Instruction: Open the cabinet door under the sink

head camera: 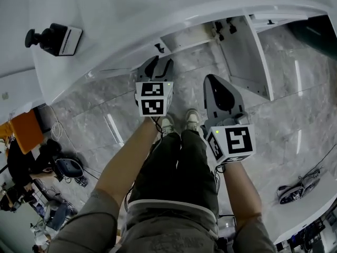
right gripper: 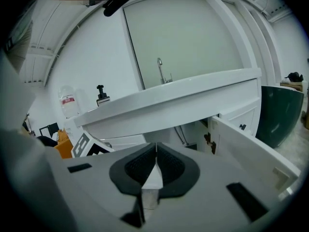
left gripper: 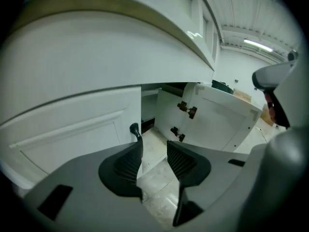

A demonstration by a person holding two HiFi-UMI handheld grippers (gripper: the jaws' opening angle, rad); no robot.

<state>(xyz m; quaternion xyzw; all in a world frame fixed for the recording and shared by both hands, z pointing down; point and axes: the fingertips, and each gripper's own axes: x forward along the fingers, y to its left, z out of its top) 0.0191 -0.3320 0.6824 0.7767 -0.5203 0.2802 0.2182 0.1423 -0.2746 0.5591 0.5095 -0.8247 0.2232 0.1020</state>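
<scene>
The right cabinet door (head camera: pixel 247 57) under the white sink counter (head camera: pixel 158 15) stands swung open, its hinges (left gripper: pixel 187 109) showing on the inner face. The left door (left gripper: pixel 72 134) is closed and carries a small black knob (left gripper: pixel 134 129). My left gripper (head camera: pixel 159 67) is open in front of that door. In the left gripper view, the left gripper (left gripper: pixel 153 149) has its left jaw just beside the knob, and only floor shows between the jaws. My right gripper (head camera: pixel 210 79) is held lower and to the right, shut on nothing. The right gripper (right gripper: pixel 156 149) faces the counter, with the open door (right gripper: pixel 251 149) at its right.
A faucet (right gripper: pixel 161 71), a black pump dispenser (right gripper: pixel 101 94) and a clear bottle (right gripper: pixel 68 103) stand on the counter. A dark green bin (right gripper: pixel 280 110) stands right of the cabinet. Cables and gear (head camera: pixel 297 191) lie on the marble floor (head camera: pixel 105 120); the person's shoes (head camera: pixel 179 123) are close to the cabinet.
</scene>
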